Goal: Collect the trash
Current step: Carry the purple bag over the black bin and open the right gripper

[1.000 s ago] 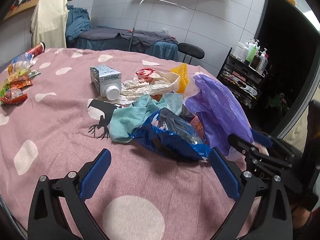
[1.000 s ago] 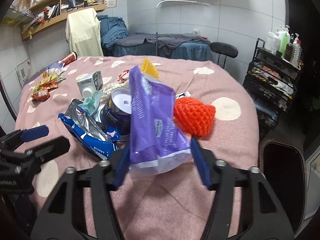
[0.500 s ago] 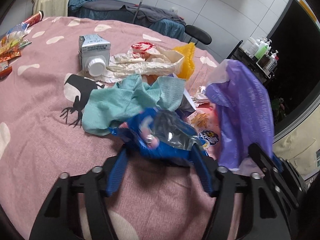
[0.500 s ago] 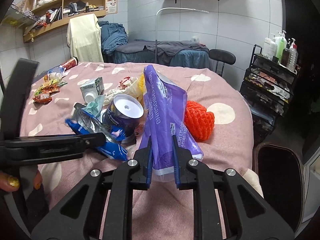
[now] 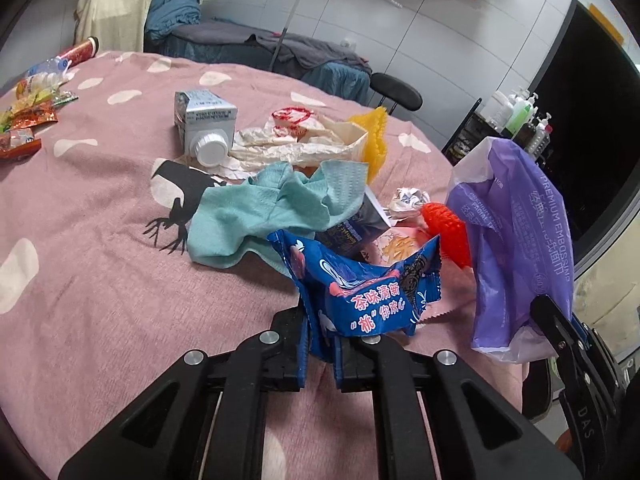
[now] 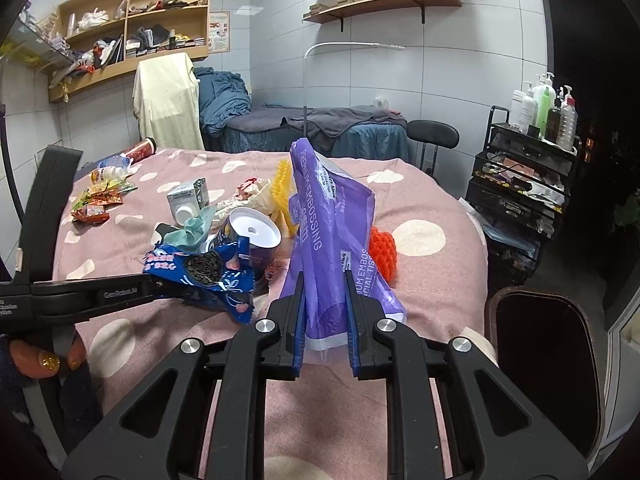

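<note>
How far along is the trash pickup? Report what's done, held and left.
Done: nothing visibly binned. In hand: the left gripper is shut on the blue snack wrapper; the right gripper is shut on the purple tissue bag. Left: milk carton, teal cloth, crumpled paper, orange net.

Pink tablecloth (image 5: 100,288) with white dots and a black deer print; on it, teal cloth (image 5: 260,212), blue-and-red wrapper (image 5: 360,292), purple bag (image 5: 520,240), orange-red net (image 5: 450,232), yellow net (image 5: 374,140).
</note>
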A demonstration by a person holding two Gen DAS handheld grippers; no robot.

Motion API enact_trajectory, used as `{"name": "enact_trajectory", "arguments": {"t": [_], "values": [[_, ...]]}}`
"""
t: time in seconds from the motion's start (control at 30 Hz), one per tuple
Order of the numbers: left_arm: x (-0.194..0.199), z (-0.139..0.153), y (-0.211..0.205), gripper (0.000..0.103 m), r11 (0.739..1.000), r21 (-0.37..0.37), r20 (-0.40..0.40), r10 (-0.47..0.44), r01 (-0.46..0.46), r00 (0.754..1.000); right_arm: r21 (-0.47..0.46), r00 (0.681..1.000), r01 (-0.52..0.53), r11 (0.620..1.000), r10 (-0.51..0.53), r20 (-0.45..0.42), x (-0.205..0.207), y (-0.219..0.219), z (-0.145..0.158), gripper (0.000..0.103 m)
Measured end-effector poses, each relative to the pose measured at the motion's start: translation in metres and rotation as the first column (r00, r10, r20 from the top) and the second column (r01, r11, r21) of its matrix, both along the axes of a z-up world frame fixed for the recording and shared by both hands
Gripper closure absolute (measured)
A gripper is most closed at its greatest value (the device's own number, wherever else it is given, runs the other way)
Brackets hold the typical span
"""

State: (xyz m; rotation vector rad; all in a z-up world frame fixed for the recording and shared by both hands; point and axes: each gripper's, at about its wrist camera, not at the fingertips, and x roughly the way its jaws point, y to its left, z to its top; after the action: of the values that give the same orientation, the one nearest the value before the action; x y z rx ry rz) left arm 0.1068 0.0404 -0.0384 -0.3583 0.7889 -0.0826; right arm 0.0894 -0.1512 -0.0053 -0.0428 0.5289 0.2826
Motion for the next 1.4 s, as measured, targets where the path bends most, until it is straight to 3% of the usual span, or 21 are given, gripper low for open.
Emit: {"name": "enact_trajectory", "arguments": {"t": [0.2,0.43,0.73,1.03,1.4], "values": [[-0.019,0.014,-0.009,0.094,1.0,0.009,0.081,-0.023,0.022,0.996,0.03,0.999,0.029,0.999,-0.03,0.027,-0.015,-0.015,0.005,0.085],[-0.029,0.035,-0.042,0.094,0.993,0.048,0.177,-0.115,0.108,0.977,0.046,0.99,0.108,0.993,-0.112,0.081,-0.035,-0.045,0.013,0.085],[-0.021,0.041,-0.092,0.094,0.969,0.088,0.203,-0.243,0.23,0.948,0.078,0.947,0.306,0.949,-0.312,0.076,-0.046,-0.118,0.011,0.085],[-0.009,0.039,-0.134,0.094,0.936,0.119,0.201,-0.349,0.331,0.915,0.065,0.88,0.474,0.878,-0.471,-0.058,-0.035,-0.185,-0.028,0.085],[-0.005,0.033,-0.179,0.094,0.892,0.147,0.179,-0.449,0.428,0.875,0.054,0.81,0.557,0.829,-0.527,-0.257,-0.009,-0.225,-0.09,0.085]]}}
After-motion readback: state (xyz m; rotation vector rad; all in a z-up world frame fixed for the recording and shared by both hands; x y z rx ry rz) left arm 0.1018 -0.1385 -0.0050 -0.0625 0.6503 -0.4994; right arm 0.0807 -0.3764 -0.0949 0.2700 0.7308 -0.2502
